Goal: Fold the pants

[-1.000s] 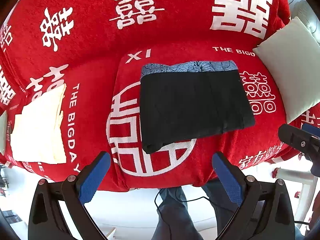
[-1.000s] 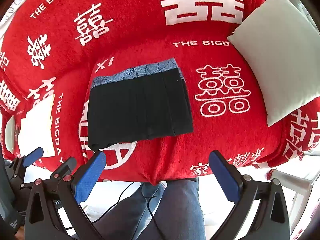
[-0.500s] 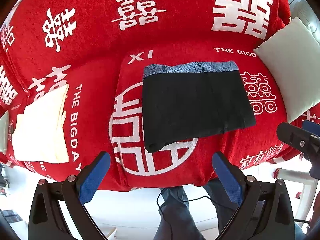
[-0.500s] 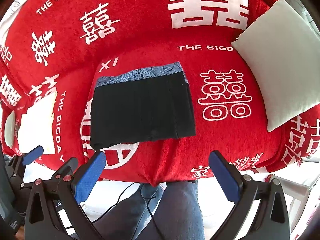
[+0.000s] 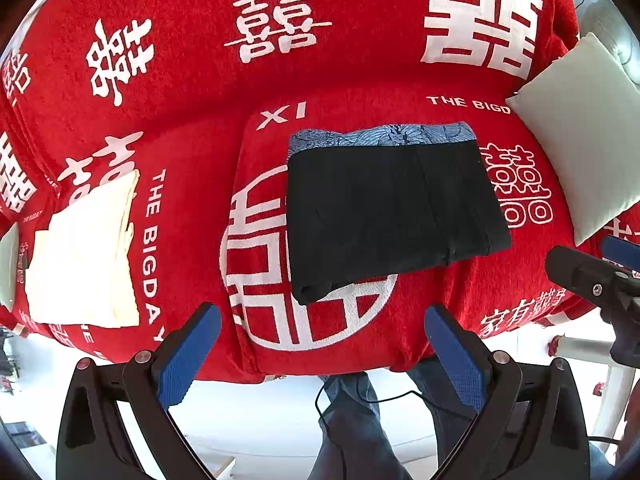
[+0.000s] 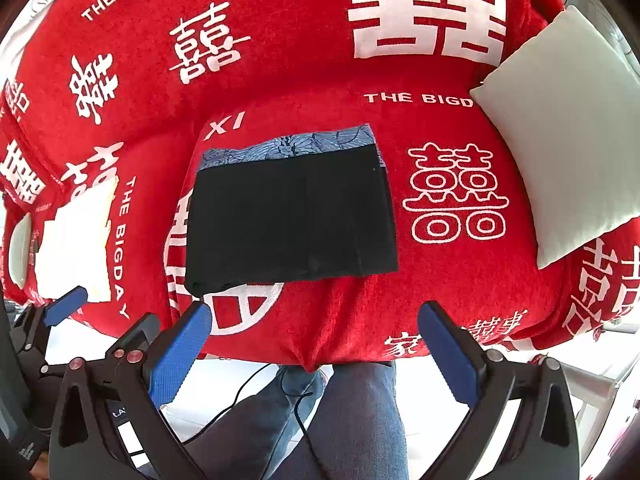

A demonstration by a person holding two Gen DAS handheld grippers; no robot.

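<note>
The black pants [image 5: 392,212] lie folded into a flat rectangle on the red sofa seat, with a blue patterned band [image 5: 384,134] along the far edge. They also show in the right wrist view [image 6: 292,216]. My left gripper [image 5: 320,344] is open and empty, held in front of the sofa's front edge, apart from the pants. My right gripper [image 6: 316,344] is open and empty too, likewise short of the sofa edge. The right gripper's fingers [image 5: 592,276] show at the right of the left wrist view.
A red cover with white characters [image 5: 280,32] drapes the sofa. A cream folded cloth [image 5: 84,256] lies at the left. A pale cushion [image 6: 568,152] leans at the right. The person's jeans-clad legs [image 6: 340,420] and a thin cable are below, over a white floor.
Both grippers have drifted slightly, so the pants sit a little lower in both views. Both stay open; the pants have not moved.
</note>
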